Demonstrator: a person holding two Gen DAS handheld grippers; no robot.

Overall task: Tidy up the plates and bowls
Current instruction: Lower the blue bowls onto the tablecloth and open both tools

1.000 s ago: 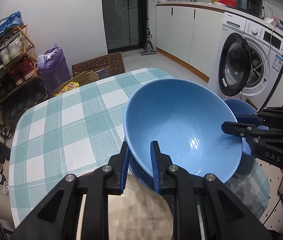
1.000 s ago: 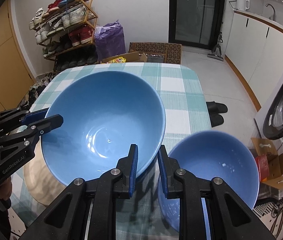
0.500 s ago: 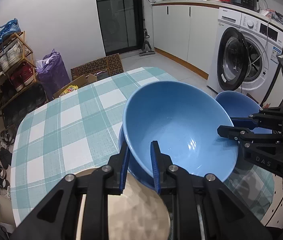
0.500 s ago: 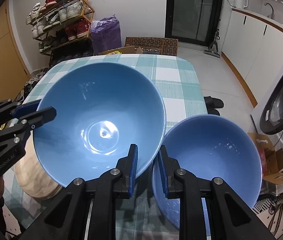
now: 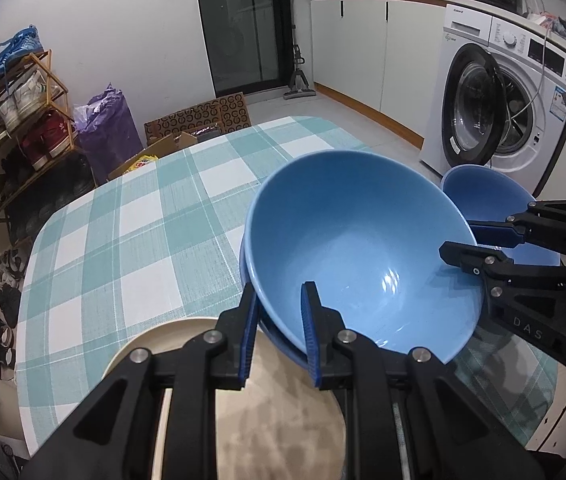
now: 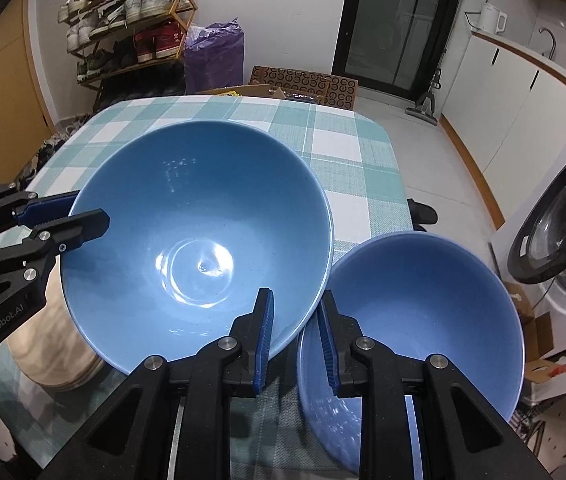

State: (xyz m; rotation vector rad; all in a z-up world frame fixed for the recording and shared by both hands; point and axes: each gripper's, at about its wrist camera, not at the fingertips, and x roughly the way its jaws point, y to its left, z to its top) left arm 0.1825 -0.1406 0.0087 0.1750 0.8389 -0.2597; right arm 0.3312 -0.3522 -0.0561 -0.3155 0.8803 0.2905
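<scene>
A large blue bowl [image 5: 363,248] [image 6: 199,236] sits tilted inside a second blue bowl whose rim [image 5: 245,268] shows beneath it. My left gripper [image 5: 279,308] is shut on the large bowl's near rim. My right gripper [image 6: 295,320] is shut on the opposite rim, one finger inside the bowl and one outside. It shows in the left wrist view [image 5: 463,244]. A smaller blue bowl [image 6: 415,320] [image 5: 483,188] stands just to the right of the large one. A beige plate stack [image 5: 251,412] [image 6: 55,356] lies under my left gripper.
The table carries a teal and white checked cloth [image 5: 131,232] [image 6: 347,152]. A washing machine [image 5: 511,96] with its door open stands to the right, a shoe rack [image 5: 11,120] to the left. Cardboard boxes [image 6: 303,84] lie beyond the table's far edge.
The large bowl has come down and levelled a little in both grippers. It sits lower and closer to the smaller bowl than a second ago.
</scene>
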